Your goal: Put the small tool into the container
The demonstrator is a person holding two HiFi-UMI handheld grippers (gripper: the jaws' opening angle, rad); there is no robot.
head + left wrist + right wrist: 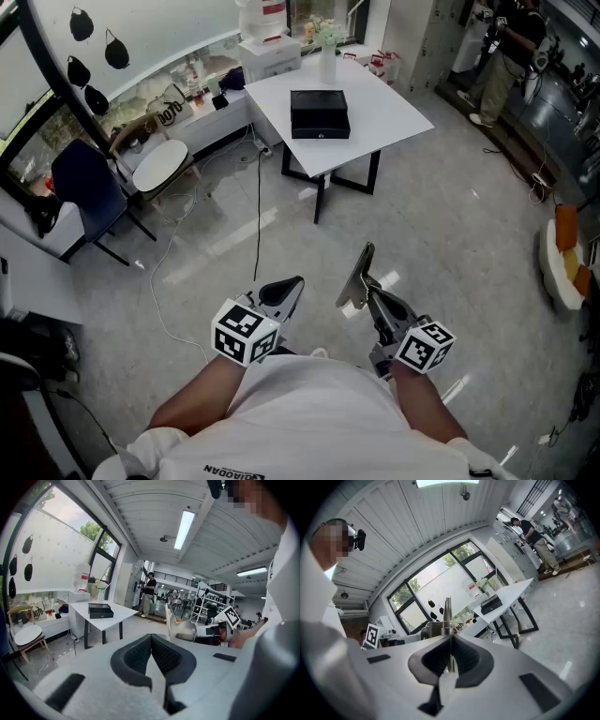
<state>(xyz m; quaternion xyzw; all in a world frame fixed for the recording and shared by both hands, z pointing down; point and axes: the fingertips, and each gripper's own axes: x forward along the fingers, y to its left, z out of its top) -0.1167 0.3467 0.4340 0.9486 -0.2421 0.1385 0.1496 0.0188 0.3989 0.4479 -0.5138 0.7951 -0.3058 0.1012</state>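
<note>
A black open box, the container (pixel 319 114), lies on a white table (pixel 394 112) some way ahead of me across the floor. My right gripper (pixel 367 298) is held low in front of my body, shut on a small metal tool (pixel 356 275) that sticks up and forward from the jaws. In the right gripper view the tool (pixel 447 613) rises straight out of the right gripper (pixel 451 641), with the container (pixel 491 604) far behind it. The left gripper (pixel 291 286) is beside it, shut and empty. The left gripper view shows the left gripper (pixel 151 641) with its pads together, the container (pixel 101 611) and the tool (pixel 176 623).
White boxes (pixel 267 52) and a vase (pixel 327 56) stand at the table's far end. A blue chair (pixel 89 183) and a round white seat (pixel 159 164) are at the left, with cables (pixel 258 216) across the floor. A person (pixel 502 47) stands at the far right.
</note>
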